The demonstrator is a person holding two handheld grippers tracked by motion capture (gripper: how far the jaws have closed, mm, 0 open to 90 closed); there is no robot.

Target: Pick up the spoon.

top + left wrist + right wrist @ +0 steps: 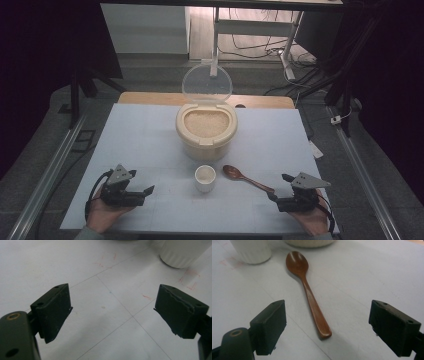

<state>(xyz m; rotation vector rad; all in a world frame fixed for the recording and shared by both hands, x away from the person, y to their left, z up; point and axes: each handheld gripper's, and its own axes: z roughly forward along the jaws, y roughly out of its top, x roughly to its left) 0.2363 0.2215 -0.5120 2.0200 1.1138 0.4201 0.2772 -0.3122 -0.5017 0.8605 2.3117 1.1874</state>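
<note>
Right gripper (325, 322): lower right of the high view, held in a hand (312, 220); jaws spread wide, pinching nothing.
Spoon (308, 293): wooden, flat on the table; in the right gripper view, handle end lies between the two spread jaws, touching neither, bowl pointing away toward the upper left of the frame.
Spoon in high view: lower middle, right of the cup, bowl toward the frame's centre, handle running to the lower right, ending just beside the right gripper.
Left gripper (112, 312): lower left of the high view, held in a hand (100, 212); jaws spread wide, bare table between them.
Count: two grippers, one spoon, one cup, one tub, one lid.
Cup (205, 178): white, ribbed, upright, lower middle of the high view, just left of the spoon's bowl; pale inside, contents cannot be told; foot seen at upper right in the left gripper view.
Tub (206, 142): cream, round, centre of the high view, behind the cup; holds pale rice nearly to the rim.
Lid (207, 84): clear, hinged at the tub's far edge, standing upright and open.
Table (140, 135): white sheet with thin grid lines, faint red marks near the cup.
</note>
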